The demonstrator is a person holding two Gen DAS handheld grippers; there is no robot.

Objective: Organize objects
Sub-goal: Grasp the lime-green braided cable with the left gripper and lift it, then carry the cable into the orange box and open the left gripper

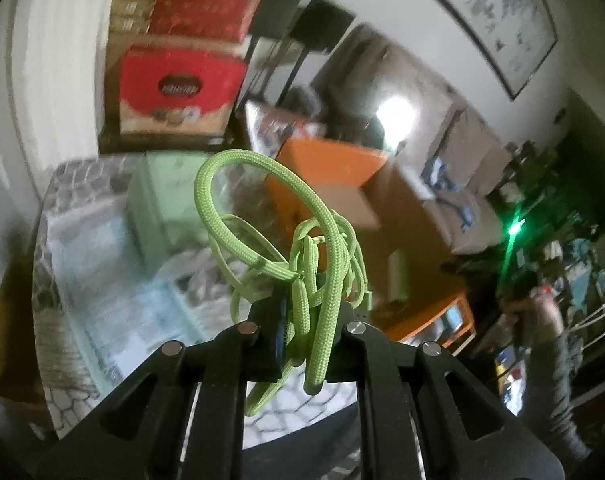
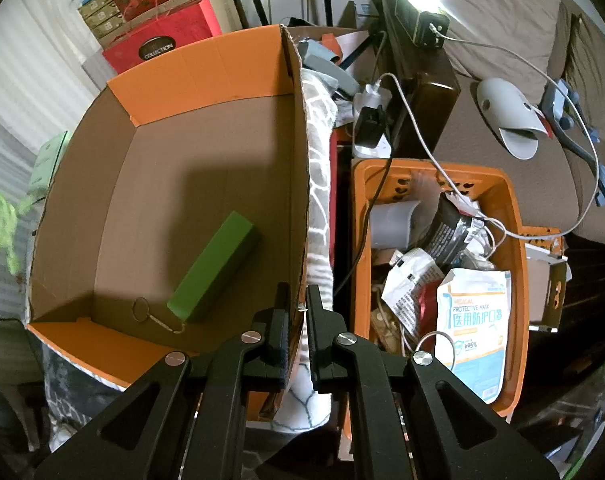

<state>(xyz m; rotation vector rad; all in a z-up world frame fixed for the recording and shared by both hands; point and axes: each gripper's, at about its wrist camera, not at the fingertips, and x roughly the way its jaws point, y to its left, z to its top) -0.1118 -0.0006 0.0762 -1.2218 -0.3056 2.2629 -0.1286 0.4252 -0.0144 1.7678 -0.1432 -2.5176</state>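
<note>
Right wrist view: the right gripper [image 2: 298, 320] is clamped on the near end of the right wall of the cardboard box [image 2: 114, 208], whose brown floor lies mostly bare around a green block [image 2: 214, 268], with the crowded orange basket [image 2: 516, 248] just beyond that wall. In the left wrist view the left gripper [image 1: 302, 320] pinches a tangled, bright-green braided cord [image 1: 322, 264], its loops held above the blurred patterned cloth [image 1: 58, 216], the box farther off.
</note>
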